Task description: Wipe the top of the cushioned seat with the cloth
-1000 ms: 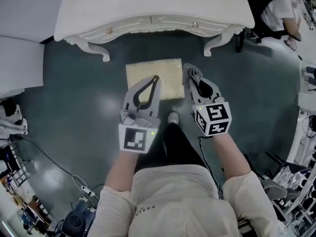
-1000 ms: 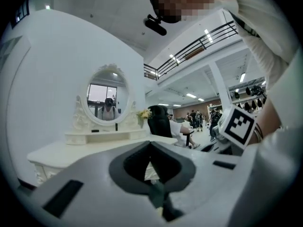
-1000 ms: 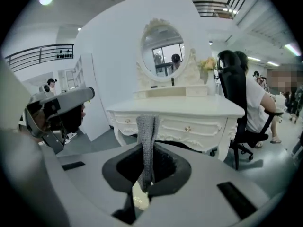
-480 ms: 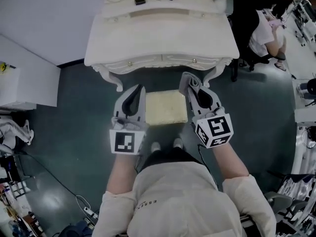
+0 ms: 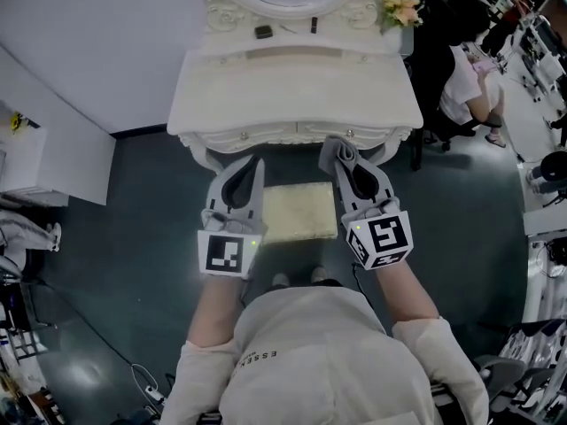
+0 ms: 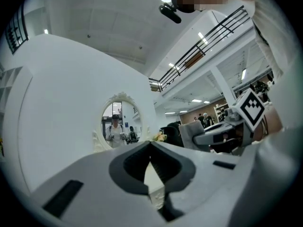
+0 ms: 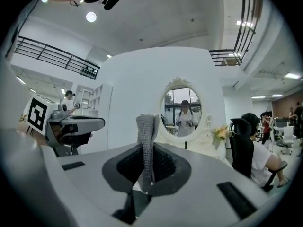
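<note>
So the cushioned seat (image 5: pixel 299 211) is a small square cream-topped stool on the dark floor, tucked right up against the front of a white vanity table (image 5: pixel 292 87). From above it sits between the two grippers, and neither of them looks to be touching it.

The cloth (image 5: pixel 337 149) is a grey knitted thing, and it isn't on the seat. It's pinched in the right gripper (image 5: pixel 353 168), jaws clamped on it, with a folded strip poking up past the tips. You see that best in the right gripper view, where the cloth (image 7: pixel 147 126) stands up between the closed jaws of the right gripper (image 7: pixel 150 150).

The left gripper (image 5: pixel 252 168) is held off the seat's left edge. In its own view the left gripper (image 6: pixel 150 150) has its jaw tips pressed together with nothing between them.

Both grippers point at the vanity's oval mirror (image 7: pixel 182 110), which shows the person holding them. A little bunch of flowers (image 5: pixel 400 9) sits on the table's right end. Over to the right someone else (image 5: pixel 465 78) is seated in a black chair.
</note>
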{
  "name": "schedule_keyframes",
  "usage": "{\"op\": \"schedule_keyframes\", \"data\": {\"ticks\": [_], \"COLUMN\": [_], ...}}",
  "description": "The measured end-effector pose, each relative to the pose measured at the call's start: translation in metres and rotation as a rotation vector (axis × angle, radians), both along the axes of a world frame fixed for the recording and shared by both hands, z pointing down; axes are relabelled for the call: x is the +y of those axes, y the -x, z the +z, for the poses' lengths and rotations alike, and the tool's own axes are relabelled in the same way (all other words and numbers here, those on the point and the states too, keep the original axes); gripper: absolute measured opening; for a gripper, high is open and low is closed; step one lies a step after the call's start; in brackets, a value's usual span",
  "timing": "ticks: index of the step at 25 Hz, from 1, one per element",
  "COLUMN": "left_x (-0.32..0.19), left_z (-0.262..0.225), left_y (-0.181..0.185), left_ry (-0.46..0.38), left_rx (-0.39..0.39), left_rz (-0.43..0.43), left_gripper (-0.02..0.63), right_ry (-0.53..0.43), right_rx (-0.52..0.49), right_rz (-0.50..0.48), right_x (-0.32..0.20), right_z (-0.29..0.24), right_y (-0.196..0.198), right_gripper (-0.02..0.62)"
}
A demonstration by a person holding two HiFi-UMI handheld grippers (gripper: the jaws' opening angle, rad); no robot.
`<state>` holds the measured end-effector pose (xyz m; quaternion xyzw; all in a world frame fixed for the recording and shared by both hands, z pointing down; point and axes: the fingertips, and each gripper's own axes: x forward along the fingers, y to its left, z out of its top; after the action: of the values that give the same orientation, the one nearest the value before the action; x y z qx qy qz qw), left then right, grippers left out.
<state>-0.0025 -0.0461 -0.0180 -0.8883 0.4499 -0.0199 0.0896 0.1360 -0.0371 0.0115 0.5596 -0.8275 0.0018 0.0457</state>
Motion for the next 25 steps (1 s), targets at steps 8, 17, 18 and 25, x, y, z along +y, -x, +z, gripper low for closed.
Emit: {"op": "schedule_keyframes", "data": {"ticks": [8,17,18,25], "left_x": [0.005,0.010,0.010,0.010], "left_z": [0.000,-0.001,-0.001,0.000], "left_y": [0.001,0.005,0.006,0.006], "left_ry": [0.011,0.022,0.025,-0.006], "left_rx": [-0.024,-0.021,-0.021,-0.058], "left_rz": [-0.006,-0.016,-0.018,-0.003], "left_gripper": [0.002,0.002,0.002,0.002], "right_ry": [-0.023,-0.038,-0.037,-0.027], "right_rx": [-0.002,0.017,0.019,0.013], "right_rz": [-0.003,-0.011,-0.013,-0.015], "right_x": [0.005,0.013,0.013,0.013], "right_z": [-0.008,-0.007,-0.007,-0.007], "right_y": [0.002,0.006,0.007,0.010], "right_gripper": [0.028,0.028,0.028,0.028]}}
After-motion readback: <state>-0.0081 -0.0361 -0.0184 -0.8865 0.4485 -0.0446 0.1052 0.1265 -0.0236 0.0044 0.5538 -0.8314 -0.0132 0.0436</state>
